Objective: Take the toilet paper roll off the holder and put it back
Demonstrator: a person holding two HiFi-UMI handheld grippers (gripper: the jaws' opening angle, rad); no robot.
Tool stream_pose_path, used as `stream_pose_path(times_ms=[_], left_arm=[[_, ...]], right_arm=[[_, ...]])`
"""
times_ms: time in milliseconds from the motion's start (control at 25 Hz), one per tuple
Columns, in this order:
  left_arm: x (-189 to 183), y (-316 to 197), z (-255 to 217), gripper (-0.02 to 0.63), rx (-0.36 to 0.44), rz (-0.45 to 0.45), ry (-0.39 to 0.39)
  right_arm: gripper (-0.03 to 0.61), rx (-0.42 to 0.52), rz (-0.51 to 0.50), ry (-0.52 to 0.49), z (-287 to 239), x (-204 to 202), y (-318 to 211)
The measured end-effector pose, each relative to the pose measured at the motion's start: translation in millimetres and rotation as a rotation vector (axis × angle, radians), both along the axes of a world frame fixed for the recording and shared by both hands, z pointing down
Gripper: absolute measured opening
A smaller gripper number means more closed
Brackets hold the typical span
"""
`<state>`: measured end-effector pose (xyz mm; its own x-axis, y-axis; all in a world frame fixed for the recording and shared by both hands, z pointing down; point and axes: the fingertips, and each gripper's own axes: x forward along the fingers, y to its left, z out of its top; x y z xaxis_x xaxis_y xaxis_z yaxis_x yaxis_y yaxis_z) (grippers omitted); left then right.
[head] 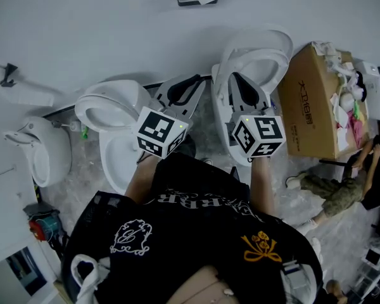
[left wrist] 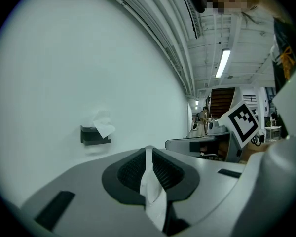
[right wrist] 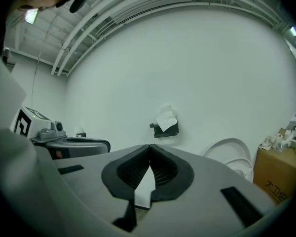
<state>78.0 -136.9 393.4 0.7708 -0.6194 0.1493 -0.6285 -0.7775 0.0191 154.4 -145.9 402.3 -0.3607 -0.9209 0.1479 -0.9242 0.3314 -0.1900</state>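
The holder [right wrist: 165, 129] with its paper [right wrist: 166, 117] hangs on the wall [right wrist: 197, 68], well ahead. The right gripper [right wrist: 149, 145], jaws pressed together and empty, points nearly at it. The left gripper [left wrist: 148, 149] pinches a white strip [left wrist: 152, 186]; the holder lies to its left.

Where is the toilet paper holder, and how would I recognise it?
Look at the big bare white wall behind the toilets. Partway up it hangs a small black holder, dark where everything near it is white, with crumpled white paper sticking out of its top.
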Motion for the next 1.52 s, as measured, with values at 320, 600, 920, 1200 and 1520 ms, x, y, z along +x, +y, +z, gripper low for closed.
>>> stream_pose_path(times_ms=[320, 600, 920, 1200, 1520], left_arm=[[5.8, 50.8, 13.6, 0.04, -0.022, 0.008, -0.001], [5.1, 83.6, 23.1, 0.04, -0.04, 0.006, -0.006], [3.3, 106.3, 32.8, 0.04, -0.053, 0.029, -0.011], [1.0, 108.9, 24.3, 0.04, -0.028, 0.021, -0.003], [-2.0, 107.4, 19.5, 0.04, -0.014, 0.013, 0.001]], right_arm=[[-0.003, -0.025, -0.016, 0.024, 21.9, -5.8, 49.8], [0.005, -0.029, -0.047, 0.023, 28.6, -13.2, 78.4], [0.009, -0.02, -0.05, 0.026, 26.2, -20.3, 92.9], [0.009, -0.002, -0.084, 0.032, 16.7, -27.3, 102.6], [0.009, 0.002, -0.109, 0.041, 15.7, -33.8, 104.9]])
